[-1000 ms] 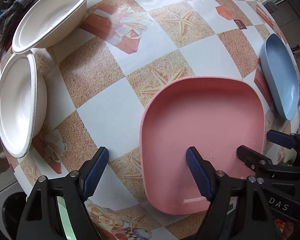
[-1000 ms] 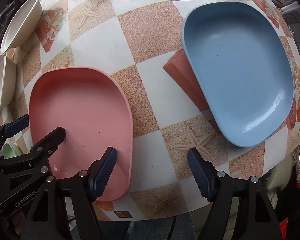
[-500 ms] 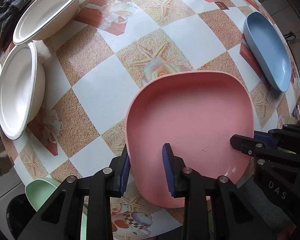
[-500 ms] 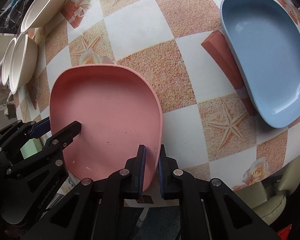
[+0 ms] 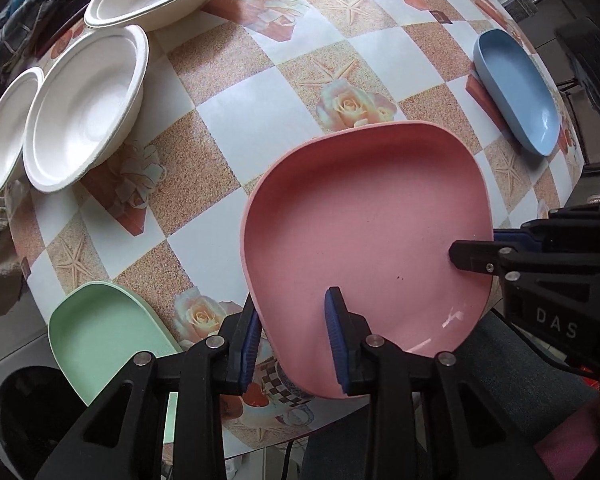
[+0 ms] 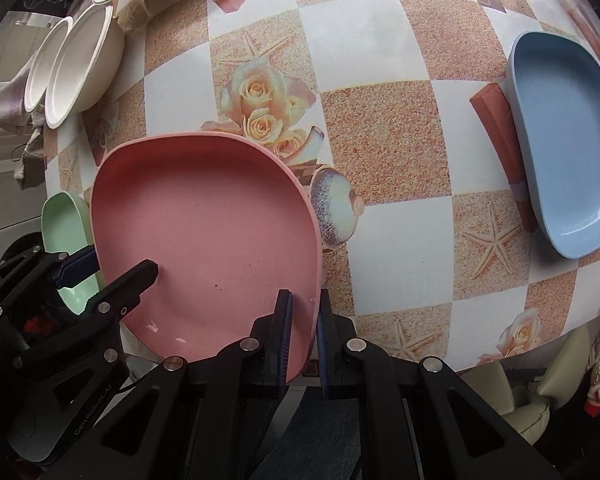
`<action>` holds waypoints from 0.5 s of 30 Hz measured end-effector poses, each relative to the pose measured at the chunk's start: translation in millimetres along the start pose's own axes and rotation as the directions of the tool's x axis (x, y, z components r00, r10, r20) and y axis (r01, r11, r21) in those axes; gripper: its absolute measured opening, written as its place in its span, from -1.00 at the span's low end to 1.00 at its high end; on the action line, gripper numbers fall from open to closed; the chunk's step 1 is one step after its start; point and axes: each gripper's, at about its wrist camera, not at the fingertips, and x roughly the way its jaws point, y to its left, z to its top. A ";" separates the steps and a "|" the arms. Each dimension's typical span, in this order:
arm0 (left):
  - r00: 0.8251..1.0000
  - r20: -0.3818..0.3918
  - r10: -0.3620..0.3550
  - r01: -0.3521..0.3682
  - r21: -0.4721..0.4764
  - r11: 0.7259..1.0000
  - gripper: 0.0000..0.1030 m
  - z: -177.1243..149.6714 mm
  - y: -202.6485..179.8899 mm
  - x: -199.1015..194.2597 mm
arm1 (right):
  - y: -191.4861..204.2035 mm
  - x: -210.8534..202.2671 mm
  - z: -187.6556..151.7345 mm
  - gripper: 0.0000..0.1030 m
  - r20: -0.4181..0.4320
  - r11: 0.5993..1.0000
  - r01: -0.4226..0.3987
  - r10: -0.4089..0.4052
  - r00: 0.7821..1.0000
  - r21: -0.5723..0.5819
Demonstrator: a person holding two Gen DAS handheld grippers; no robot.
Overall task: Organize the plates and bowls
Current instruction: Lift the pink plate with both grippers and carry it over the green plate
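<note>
Both grippers clamp the pink plate by its near rim. The left gripper has its jaws pinched on the rim at the plate's 7 o'clock; the right gripper has its jaws narrowed on the rim at the plate's 5 o'clock, one blue pad inside the plate and one outside. In the left wrist view the right gripper reaches in from 3 o'clock and touches the plate's edge there.

The plate sits at the near edge of the table, partly past it; whether it is lifted off the cloth cannot be told.

A green plate lies at 8 o'clock of the pink one, just beside it, also at the table's edge. A blue plate lies well apart at 2 o'clock. Three white bowls are grouped at 10 o'clock, two of them nested or overlapping, the third just beyond.
</note>
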 end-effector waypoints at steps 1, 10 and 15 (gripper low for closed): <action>1.000 0.009 -0.002 0.002 -0.010 1.000 -0.34 -2.5 5.7 -3.9 | 9.2 -1.1 -0.8 -0.74 0.000 1.000 0.005 -0.005 1.000 -0.011; 0.998 0.065 -0.018 0.022 -0.066 0.998 -0.34 -34.5 35.1 -21.5 | 59.6 -23.3 -6.9 -0.74 0.025 0.995 0.057 -0.055 0.998 -0.088; 0.995 0.096 -0.013 0.023 -0.107 0.994 -0.34 -34.0 30.0 -29.4 | 79.6 -30.5 8.7 -0.74 0.035 0.987 0.082 -0.078 0.996 -0.138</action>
